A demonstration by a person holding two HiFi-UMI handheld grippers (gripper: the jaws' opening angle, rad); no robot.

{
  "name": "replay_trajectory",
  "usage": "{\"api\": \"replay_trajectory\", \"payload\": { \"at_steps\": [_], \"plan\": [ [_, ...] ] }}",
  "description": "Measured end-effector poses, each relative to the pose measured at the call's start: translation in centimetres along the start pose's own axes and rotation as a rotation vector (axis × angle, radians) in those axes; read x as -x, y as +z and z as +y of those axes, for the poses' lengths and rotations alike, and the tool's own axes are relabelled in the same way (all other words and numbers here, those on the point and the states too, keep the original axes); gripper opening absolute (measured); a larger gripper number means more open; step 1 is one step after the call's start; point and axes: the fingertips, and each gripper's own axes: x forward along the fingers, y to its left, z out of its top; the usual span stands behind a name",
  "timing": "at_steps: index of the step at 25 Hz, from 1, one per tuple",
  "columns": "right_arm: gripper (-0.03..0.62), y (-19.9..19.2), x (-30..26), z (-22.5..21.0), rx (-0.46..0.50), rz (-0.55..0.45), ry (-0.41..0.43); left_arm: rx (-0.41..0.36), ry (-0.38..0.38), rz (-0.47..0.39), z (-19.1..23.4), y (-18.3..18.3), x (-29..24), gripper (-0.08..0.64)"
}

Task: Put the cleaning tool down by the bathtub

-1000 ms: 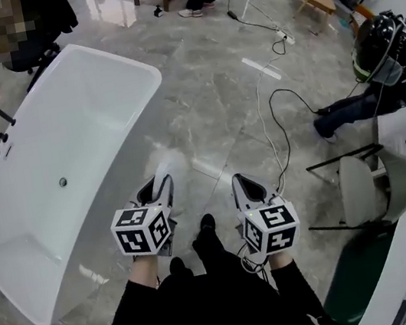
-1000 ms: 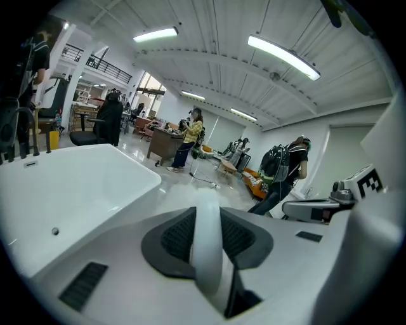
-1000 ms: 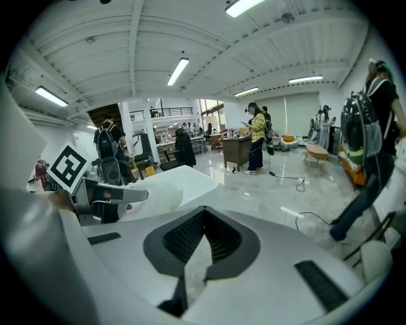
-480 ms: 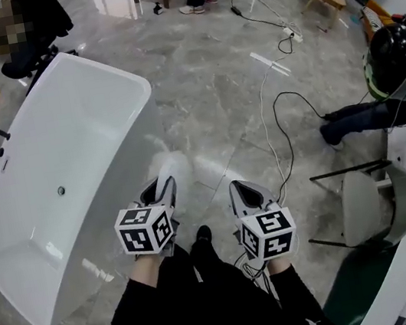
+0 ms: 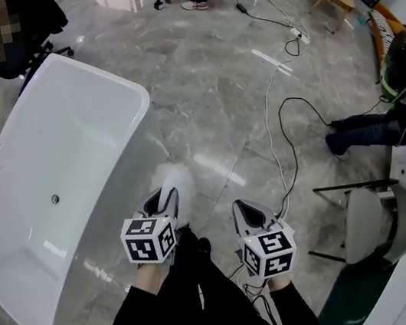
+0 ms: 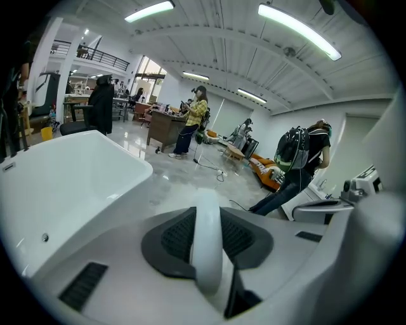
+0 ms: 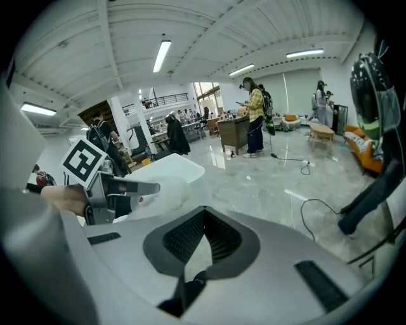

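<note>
Since a second ago the bathtub (image 5: pixel 108 85) has drifted left in the head view, and both grippers sit lower. The left gripper (image 5: pixel 165 201) pinches the cleaning tool (image 6: pixel 207 244) by its smooth white handle, which is probably light and slippery. Its pale, soft-looking head beyond the jaws is hard to make out. The right gripper (image 7: pixel 203 211) is pressed together and empty.

Glossy bathtub (image 5: pixel 67 143), polished stone floor (image 5: pixel 214 93)

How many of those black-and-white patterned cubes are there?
2. One cube sits on the left gripper, nearer the bathtub; the other on the right gripper. None seems hidden.
</note>
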Motion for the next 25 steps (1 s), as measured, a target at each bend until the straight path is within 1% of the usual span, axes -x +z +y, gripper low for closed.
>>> {"api": "replay_trajectory", "payload": {
  "at_steps": [5, 8, 12, 19, 25],
  "plan": [
    [0.0, 0.1, -5.4, -2.3, 0.017, -0.009, -0.019, 0.004, -0.007, -0.021, 3.0, 0.1, -5.5, 0.1],
    [0.0, -1.1, -9.2, -3.5, 0.002, -0.01, -0.021, -0.017, -0.01, -0.023, 4.9, -0.7, -8.7, 0.1],
    [0.0, -3.1, -14.3, -4.6, 0.03, 0.008, -0.015, -0.037, -0.018, -0.039, 7.0, -1.7, -12.8, 0.1],
    [0.0, -7.5, -22.3, -7.1, 0.049, 0.018, -0.005, -0.087, -0.02, -0.049, 10.7, -6.0, -20.2, 0.1],
    [0.0, -10.2, -28.0, -9.2, 0.081, 0.014, -0.008, -0.088, -0.012, -0.063, 14.1, -9.6, -25.6, 0.098]
  ]
}}
